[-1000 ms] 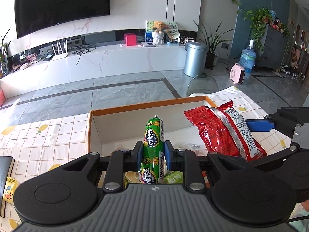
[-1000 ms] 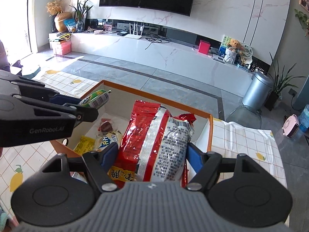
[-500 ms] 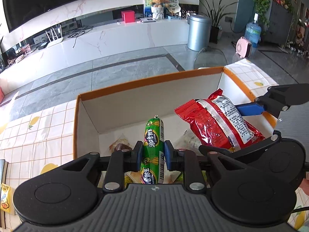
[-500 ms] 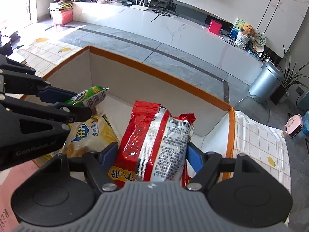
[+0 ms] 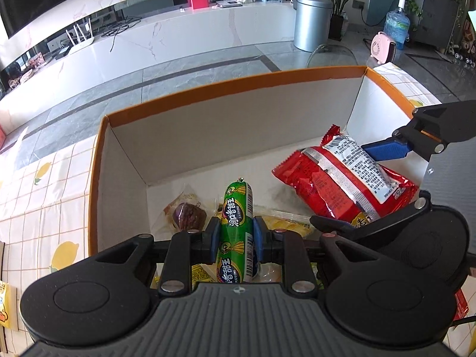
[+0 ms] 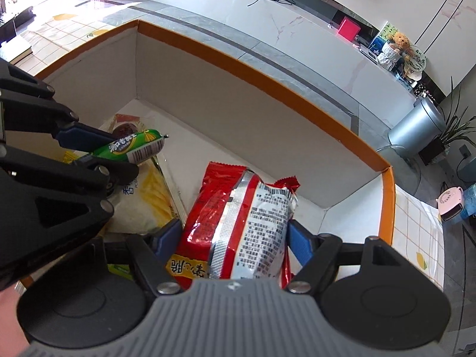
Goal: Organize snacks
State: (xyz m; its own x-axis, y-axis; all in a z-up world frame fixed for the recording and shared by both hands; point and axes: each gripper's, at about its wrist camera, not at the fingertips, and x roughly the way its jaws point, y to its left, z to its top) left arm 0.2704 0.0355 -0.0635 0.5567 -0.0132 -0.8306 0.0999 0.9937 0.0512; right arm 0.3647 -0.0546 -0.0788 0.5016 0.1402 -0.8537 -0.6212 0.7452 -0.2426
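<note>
My left gripper [image 5: 236,235] is shut on a green sausage stick [image 5: 237,217] and holds it inside the orange-rimmed cardboard box [image 5: 232,89], over its left half. My right gripper [image 6: 235,238] is shut on a red snack bag [image 6: 241,226] and holds it inside the same box [image 6: 267,77], over its right half. The red bag also shows in the left wrist view [image 5: 345,175], the sausage in the right wrist view [image 6: 134,145]. On the box floor lie a wrapped brown cake [image 5: 187,214] and a yellow snack pack [image 6: 142,202].
The box stands on a table with a lemon-print checked cloth [image 5: 44,196]. A dark book [image 6: 17,49] lies on the cloth left of the box. Beyond the table are a grey floor, a white TV bench and a metal bin [image 5: 312,20].
Both grippers have moved forward and down from above the box rim into the box, each still holding its snack. The box floor and the snacks on it have come into fuller view.
</note>
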